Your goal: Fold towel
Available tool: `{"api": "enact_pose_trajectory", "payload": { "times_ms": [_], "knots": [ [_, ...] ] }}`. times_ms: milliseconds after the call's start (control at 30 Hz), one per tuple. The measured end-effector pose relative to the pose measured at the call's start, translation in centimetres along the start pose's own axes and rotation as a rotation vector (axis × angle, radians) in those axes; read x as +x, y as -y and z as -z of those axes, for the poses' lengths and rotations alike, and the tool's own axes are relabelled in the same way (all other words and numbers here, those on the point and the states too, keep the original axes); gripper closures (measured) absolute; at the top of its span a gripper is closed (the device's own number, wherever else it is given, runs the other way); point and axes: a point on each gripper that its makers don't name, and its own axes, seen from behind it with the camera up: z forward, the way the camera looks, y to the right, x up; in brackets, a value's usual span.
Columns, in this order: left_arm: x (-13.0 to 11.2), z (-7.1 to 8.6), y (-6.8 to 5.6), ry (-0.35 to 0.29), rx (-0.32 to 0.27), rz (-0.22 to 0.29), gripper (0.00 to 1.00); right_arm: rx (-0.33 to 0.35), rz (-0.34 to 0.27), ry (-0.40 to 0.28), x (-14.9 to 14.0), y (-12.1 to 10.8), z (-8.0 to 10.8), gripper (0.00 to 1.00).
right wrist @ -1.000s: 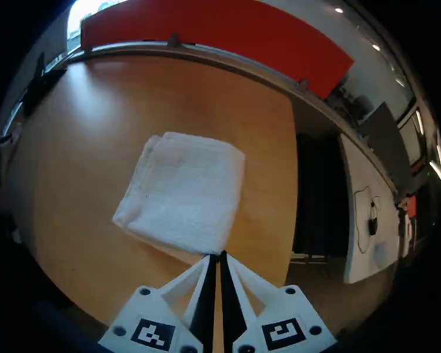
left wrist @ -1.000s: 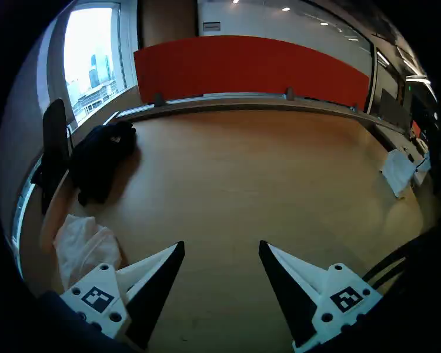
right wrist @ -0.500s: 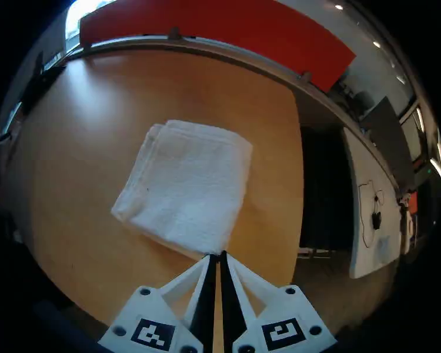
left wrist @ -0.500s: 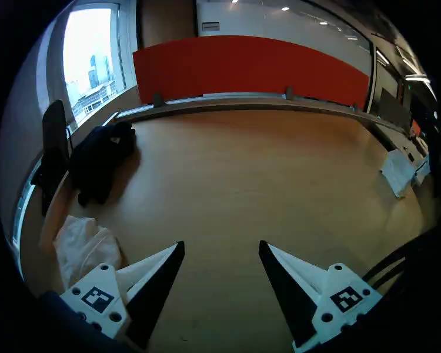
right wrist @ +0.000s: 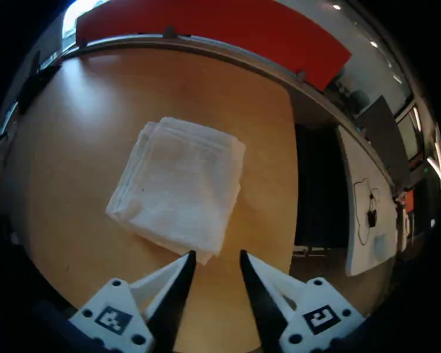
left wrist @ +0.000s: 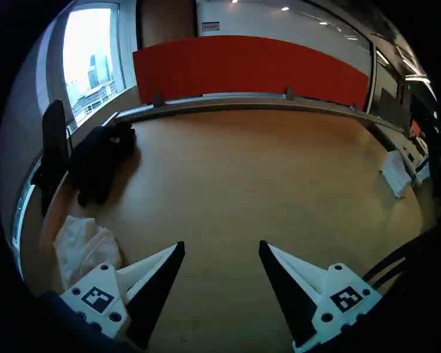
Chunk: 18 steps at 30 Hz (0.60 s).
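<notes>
- Lying folded into a thick square on the counter (right wrist: pixel 62 135), the towel (right wrist: pixel 176 185) is noted with its layer edges stepped along one side.
- Right tongs (right wrist: pixel 216 254) are parted narrowly and empty, just short of the towel's near corner.
- Left tongs (left wrist: pixel 220 243) are held wide and empty over the counter.
- Risk judged: if that corner is snagged, the top layers could be dragged and the fold undone.
</notes>
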Motion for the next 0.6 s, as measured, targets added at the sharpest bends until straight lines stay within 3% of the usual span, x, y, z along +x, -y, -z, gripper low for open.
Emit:
{"api": "enact_pose_trajectory", "payload": {
  "times_ms": [67,133,600],
  "knots": [
    [0.0,0.0,0.0,0.0,0.0,0.002,0.06,0.001,0.003,-0.003,0.0,0.1,0.1,0.26],
    [0.0,0.0,0.0,0.0,-0.001,0.001,0.06,0.003,0.006,-0.005,0.2,0.3,0.1,0.13],
    [0.0,0.2,0.1,-0.006,-0.003,0.004,0.06,0.032,-0.001,-0.023,1.3,1.7,0.2,0.12]
  ]
}}
